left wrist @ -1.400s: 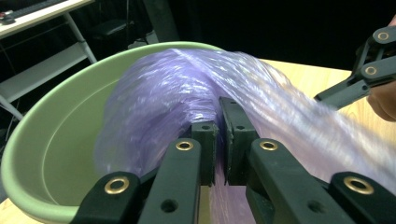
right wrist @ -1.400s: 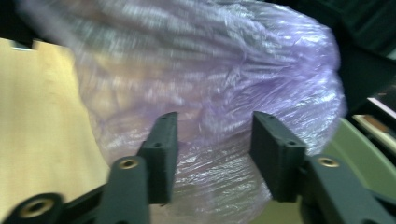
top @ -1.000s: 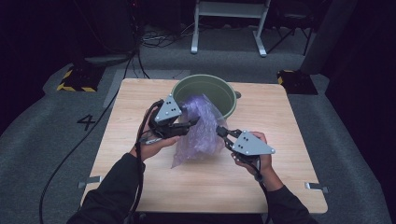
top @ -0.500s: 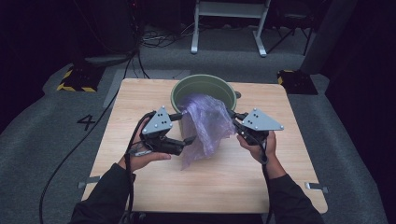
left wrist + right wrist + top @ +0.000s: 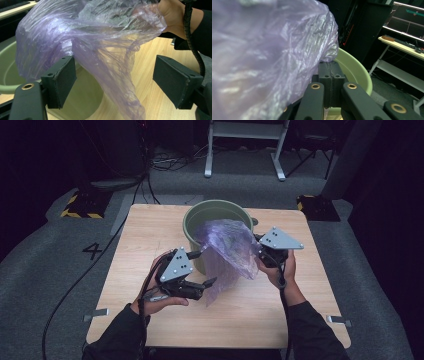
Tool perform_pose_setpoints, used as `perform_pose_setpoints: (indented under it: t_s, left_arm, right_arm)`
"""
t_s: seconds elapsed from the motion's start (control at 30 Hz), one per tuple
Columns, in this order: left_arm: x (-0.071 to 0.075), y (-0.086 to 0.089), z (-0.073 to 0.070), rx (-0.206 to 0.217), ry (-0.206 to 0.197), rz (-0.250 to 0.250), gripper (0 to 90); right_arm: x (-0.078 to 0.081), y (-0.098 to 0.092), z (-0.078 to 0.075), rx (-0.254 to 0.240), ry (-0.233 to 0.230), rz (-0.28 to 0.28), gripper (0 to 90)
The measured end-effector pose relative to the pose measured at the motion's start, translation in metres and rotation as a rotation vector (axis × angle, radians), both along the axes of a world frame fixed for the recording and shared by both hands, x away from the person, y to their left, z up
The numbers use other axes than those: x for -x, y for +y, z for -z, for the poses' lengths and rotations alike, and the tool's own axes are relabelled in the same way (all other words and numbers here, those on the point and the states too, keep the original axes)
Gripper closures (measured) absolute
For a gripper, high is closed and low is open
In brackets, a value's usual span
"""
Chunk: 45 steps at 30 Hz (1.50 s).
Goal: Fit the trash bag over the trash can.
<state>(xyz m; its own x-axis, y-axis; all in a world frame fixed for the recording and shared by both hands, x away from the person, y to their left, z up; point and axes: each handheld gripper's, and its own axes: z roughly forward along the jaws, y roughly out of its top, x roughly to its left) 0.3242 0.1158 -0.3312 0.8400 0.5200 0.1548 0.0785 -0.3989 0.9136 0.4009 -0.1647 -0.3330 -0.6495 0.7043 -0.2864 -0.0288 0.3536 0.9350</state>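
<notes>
Your left gripper [image 5: 197, 268] sits low over the wooden surface [image 5: 150, 230], just in front of the green bucket [image 5: 192, 222], and its jaws have just been opening: they now stand wide apart. In the left gripper view the purple plastic bag [image 5: 100, 50] hangs down between the two pads without either one pressing on it, one fold only brushing the top of the nearer pad. The bag itself is draped from the front of the bucket's rim across to your right, its loose tail dangling toward the surface between your two hands. Your right gripper [image 5: 260, 245] holds its upper edge beside the bucket, jaws closed tight together on the film, as the right gripper view shows with the pads meeting under the bunched plastic. By the look of it you are lining the bucket with the bag, and you are at the point of taking a fresh hold with the left. The next move calls for closing the left jaws on a free edge of the bag's mouth, then drawing the two edges apart so the opening can be spread over the rim.
</notes>
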Motion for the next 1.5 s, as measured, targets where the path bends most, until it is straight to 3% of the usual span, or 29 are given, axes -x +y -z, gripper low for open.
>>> perform_pose_setpoints:
  t_s: [0.1, 0.17, 0.23, 0.43, 0.53, 0.6, 0.67, 0.73, 0.83, 0.9, 1.0, 1.1, 1.17, 1.27, 1.37, 1.47, 1.5]
  left_arm:
    - [-0.006, -0.004, 0.007, -0.016, 0.013, -0.011, 22.1]
    - [-0.01, -0.007, 0.011, -0.046, 0.002, -0.027, 29.2]
    - [-0.015, -0.009, 0.012, -0.042, -0.02, -0.054, 37.3]
    - [-0.02, -0.004, 0.003, -0.034, -0.101, -0.062, 66.4]
    - [-0.022, -0.001, -0.001, -0.036, -0.127, -0.063, 76.1]
    - [-0.024, 0.001, -0.002, -0.043, -0.115, -0.048, 79.4]
    - [-0.024, 0.004, -0.002, -0.025, -0.106, -0.047, 73.9]
    - [-0.021, 0.006, -0.004, 0.003, -0.072, -0.013, 52.1]
    - [-0.009, 0.003, -0.006, 0.029, -0.075, 0.012, 26.1]
    - [-0.001, -0.003, -0.008, 0.032, -0.092, 0.028, 21.9]
    - [0.005, -0.014, -0.014, 0.043, -0.079, 0.08, 18.3]
    - [0.006, -0.028, -0.017, 0.039, -0.084, 0.091, 17.3]
    - [0.003, -0.036, -0.017, 0.013, -0.092, 0.068, 17.3]
    - [-0.003, -0.043, -0.014, -0.022, -0.098, 0.024, 25.7]
    - [-0.009, -0.041, -0.012, -0.058, -0.132, -0.031, 45.2]
    - [-0.018, -0.031, -0.012, -0.067, -0.159, -0.051, 65.6]
    - [-0.021, -0.027, -0.013, -0.055, -0.148, -0.044, 71.4]
  right_arm:
    - [0.001, -0.001, 0.0, -0.011, 0.012, -0.019, 90.0]
    - [0.002, 0.0, -0.001, -0.008, 0.012, -0.033, 90.0]
    - [0.003, 0.002, -0.001, -0.009, 0.012, -0.051, 90.0]
    - [0.005, 0.006, -0.002, 0.017, 0.011, -0.093, 90.0]
    - [0.006, 0.006, -0.002, 0.026, 0.006, -0.092, 90.0]
    - [0.006, 0.006, -0.003, 0.027, 0.001, -0.085, 90.0]
    - [0.005, 0.006, -0.003, 0.028, 0.004, -0.075, 90.0]
    - [0.003, 0.006, -0.003, 0.031, 0.007, -0.056, 90.0]
    - [0.001, 0.008, -0.002, 0.031, 0.014, -0.025, 90.0]
    - [0.0, 0.01, -0.003, 0.044, 0.013, -0.015, 90.0]
    - [0.0, 0.013, -0.002, 0.055, 0.015, -0.015, 90.0]
    - [0.001, 0.015, -0.002, 0.057, 0.014, -0.022, 90.0]
    - [0.002, 0.017, -0.001, 0.052, 0.014, -0.03, 90.0]
    - [0.004, 0.017, -0.002, 0.043, 0.016, -0.043, 90.0]
    - [0.006, 0.015, -0.002, 0.04, 0.017, -0.054, 90.0]
    - [0.007, 0.011, -0.002, 0.037, 0.018, -0.055, 90.0]
    - [0.007, 0.01, -0.002, 0.036, 0.019, -0.055, 90.0]
